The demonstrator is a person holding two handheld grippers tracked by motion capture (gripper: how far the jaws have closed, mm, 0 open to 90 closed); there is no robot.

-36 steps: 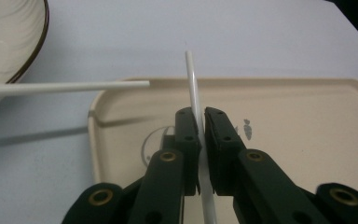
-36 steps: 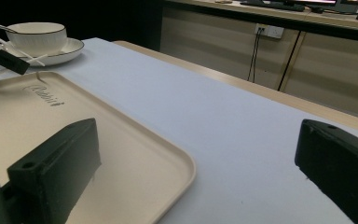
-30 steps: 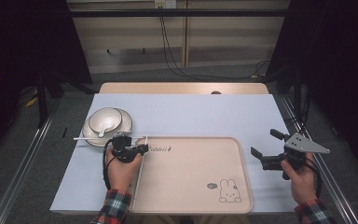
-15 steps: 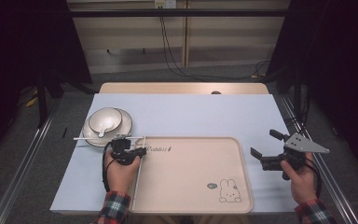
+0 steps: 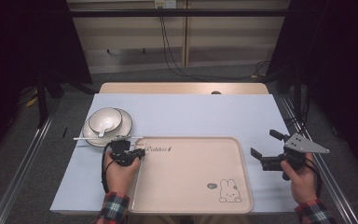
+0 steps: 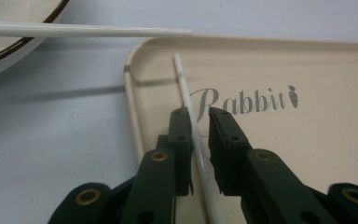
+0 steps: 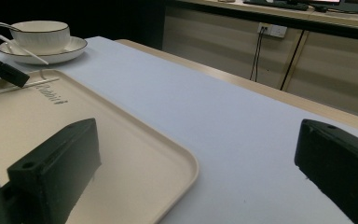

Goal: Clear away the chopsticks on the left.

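Straddling a thin white chopstick (image 6: 193, 126) inside the tray (image 6: 135, 121), the left gripper (image 6: 198, 116), slightly apart, could let it slip.

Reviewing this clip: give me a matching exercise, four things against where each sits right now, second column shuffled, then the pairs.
Things:
1. bowl
2. chopstick
3. rabbit drawing
4. right gripper

Places:
A. between the left gripper's jaws
B. on the plate
C. tray's near right corner
D. open, beside the tray's right edge

Pairs: 1-B, 2-A, 3-C, 4-D
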